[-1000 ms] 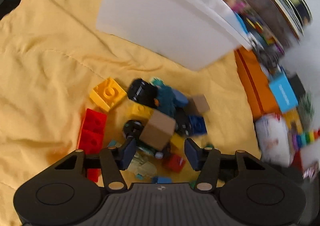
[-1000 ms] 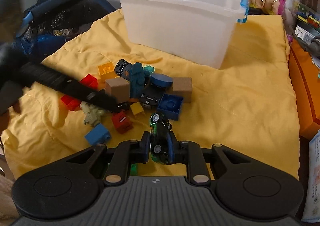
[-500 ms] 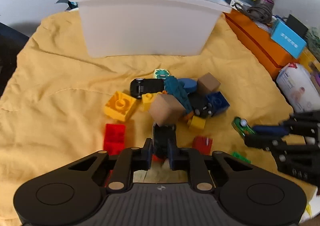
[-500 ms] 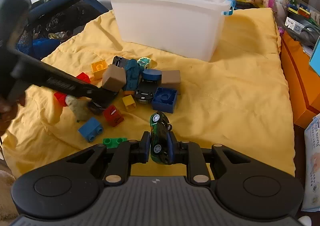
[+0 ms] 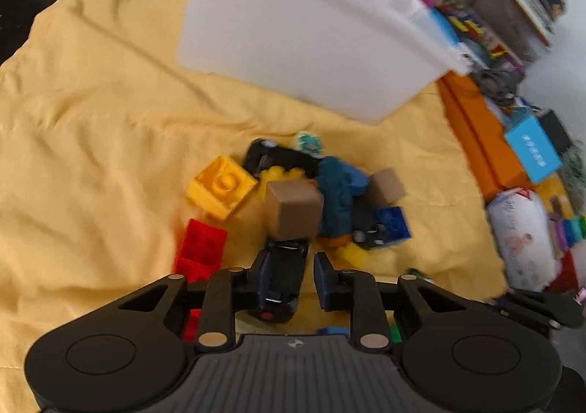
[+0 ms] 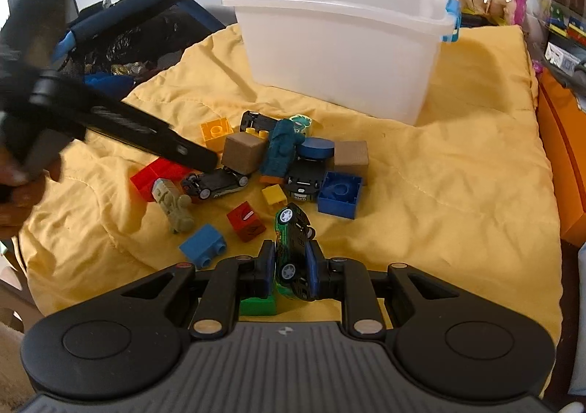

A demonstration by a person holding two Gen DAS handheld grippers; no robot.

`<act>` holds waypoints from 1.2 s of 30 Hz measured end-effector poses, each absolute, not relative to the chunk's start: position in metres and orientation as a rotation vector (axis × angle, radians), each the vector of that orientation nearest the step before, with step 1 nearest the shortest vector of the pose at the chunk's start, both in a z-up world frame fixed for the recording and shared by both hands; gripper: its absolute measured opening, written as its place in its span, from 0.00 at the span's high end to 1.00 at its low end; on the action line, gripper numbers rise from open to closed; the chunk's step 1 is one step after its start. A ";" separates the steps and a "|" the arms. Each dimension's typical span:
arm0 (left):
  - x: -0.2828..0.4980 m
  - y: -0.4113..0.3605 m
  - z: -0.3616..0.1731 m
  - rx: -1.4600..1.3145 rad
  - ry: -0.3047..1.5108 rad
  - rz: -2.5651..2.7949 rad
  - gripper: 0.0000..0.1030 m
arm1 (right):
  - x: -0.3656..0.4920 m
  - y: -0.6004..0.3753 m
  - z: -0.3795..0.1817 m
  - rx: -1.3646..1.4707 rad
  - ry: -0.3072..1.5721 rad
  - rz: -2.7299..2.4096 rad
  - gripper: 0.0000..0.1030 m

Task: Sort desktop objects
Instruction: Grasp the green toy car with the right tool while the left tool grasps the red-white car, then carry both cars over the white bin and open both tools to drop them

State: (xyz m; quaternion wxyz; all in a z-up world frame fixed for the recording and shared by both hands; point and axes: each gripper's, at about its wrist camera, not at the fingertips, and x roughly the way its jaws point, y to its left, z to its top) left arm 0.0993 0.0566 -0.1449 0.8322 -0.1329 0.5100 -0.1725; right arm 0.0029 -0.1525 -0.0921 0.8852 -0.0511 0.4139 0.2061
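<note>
A pile of toys lies on a yellow quilt [image 6: 457,175]: brown cubes [image 6: 243,153], a teal figure [image 6: 280,153], yellow [image 6: 216,129], red [image 6: 245,220] and blue bricks [image 6: 338,193], and toy cars. My right gripper [image 6: 291,266] is shut on a green toy car [image 6: 293,248], held above the quilt. My left gripper [image 5: 289,275] is open around a black toy car [image 5: 282,277]; the car touches the left finger, with a gap at the right finger. In the right wrist view this car [image 6: 216,184] lies on its side by the left gripper's tip.
A white plastic bin [image 6: 344,43] stands at the back of the quilt. An orange box [image 5: 479,142] and cluttered shelves are at the right. A dark bag [image 6: 128,32] lies at the left. A green brick [image 6: 256,305] sits under my right gripper.
My left gripper was shut on the black car half a second ago; its jaws have now opened and the view has tilted. The right gripper still holds the green car.
</note>
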 end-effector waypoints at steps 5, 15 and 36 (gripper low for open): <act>0.095 0.058 -0.157 -0.334 1.089 -0.388 0.64 | -0.001 -0.167 -0.089 0.010 0.852 0.424 0.80; 0.080 0.067 -0.162 -0.506 1.122 -0.494 0.81 | 0.014 -0.187 -0.102 0.253 0.908 0.408 0.80; 0.041 0.030 -0.127 0.086 0.953 -0.479 0.52 | 0.009 -0.193 -0.093 0.021 0.833 0.300 0.59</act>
